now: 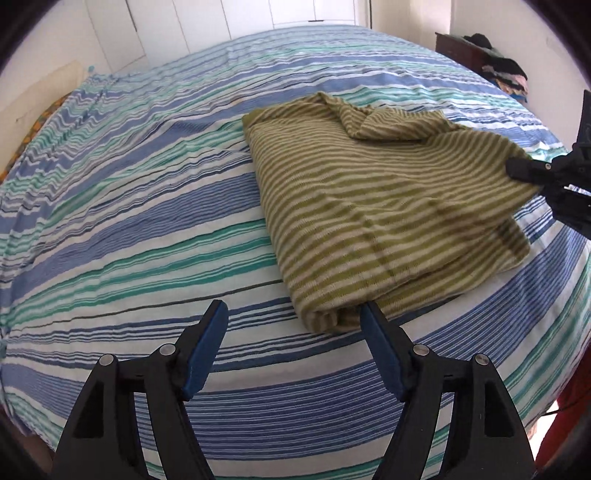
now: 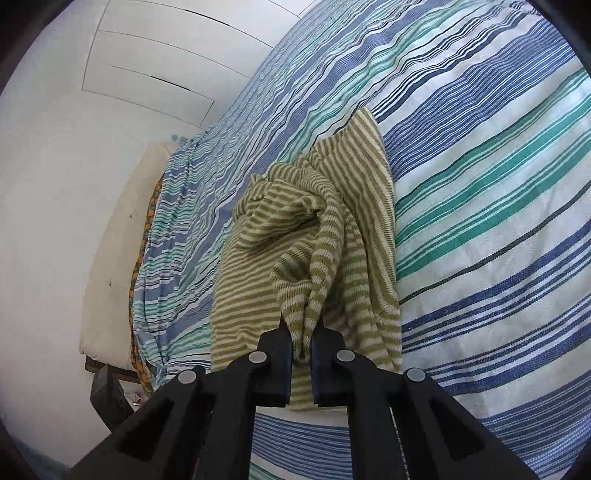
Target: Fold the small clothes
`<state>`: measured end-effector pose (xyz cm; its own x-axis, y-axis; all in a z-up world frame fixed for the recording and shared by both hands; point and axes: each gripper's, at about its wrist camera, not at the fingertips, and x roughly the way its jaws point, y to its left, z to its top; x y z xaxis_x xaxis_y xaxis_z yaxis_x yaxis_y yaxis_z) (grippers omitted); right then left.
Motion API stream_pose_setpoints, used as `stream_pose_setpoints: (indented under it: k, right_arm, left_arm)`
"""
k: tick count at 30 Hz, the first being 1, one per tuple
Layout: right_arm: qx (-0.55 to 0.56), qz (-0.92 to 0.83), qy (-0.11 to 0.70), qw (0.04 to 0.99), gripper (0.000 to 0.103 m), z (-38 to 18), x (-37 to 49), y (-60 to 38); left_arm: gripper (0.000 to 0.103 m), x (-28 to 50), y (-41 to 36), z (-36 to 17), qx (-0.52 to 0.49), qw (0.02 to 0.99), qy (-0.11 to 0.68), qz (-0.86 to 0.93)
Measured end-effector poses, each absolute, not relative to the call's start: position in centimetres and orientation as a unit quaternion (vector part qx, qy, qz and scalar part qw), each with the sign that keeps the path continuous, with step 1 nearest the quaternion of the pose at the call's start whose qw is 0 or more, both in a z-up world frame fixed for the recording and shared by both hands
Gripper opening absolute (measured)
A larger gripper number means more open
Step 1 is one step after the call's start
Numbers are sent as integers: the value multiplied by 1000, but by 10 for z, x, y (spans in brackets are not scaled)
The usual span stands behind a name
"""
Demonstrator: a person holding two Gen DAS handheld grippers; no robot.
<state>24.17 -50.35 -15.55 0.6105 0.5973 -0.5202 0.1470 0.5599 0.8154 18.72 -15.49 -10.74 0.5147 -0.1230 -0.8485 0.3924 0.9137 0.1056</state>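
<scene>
I am working in a bedroom of a home. What fills my view from both wrists is a bed (image 1: 110, 229) made up with a cover in blue, teal and white stripes, its cloth wrinkled toward the far left corner. Behind the bed I see white panelled wardrobe doors (image 1: 229, 14) running along the wall. At the far right stands a dark wooden dresser (image 1: 458, 48) with a heap of loose clothes (image 1: 498, 70) piled on and beside it. Along the left side of the bed I can make out a bare cream mattress edge (image 2: 114, 251) and a strip of orange patterned fabric (image 2: 142, 258) under the striped cover.
</scene>
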Motion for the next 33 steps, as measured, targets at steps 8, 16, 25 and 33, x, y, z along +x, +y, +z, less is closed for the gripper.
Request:
stream_pose_setpoints:
  k: [8,16,25,33]
  right_arm:
    - [488,67,464,736,8,-208,202,-546]
    - [329,43,489,807,33,-166,216,-527]
    - [289,260,498,775,43,-131,299,-478]
    - [360,58,400,841,39,-132,380,-578]
  left_arm:
    - [76,173,-142,-85,70,864,461,-190]
    - [65,223,-197,-101,82,867,452,-194]
    - [57,223,-195,-146,90,856,478,-174]
    - [60,220,-191,-140,86,855,481,-174]
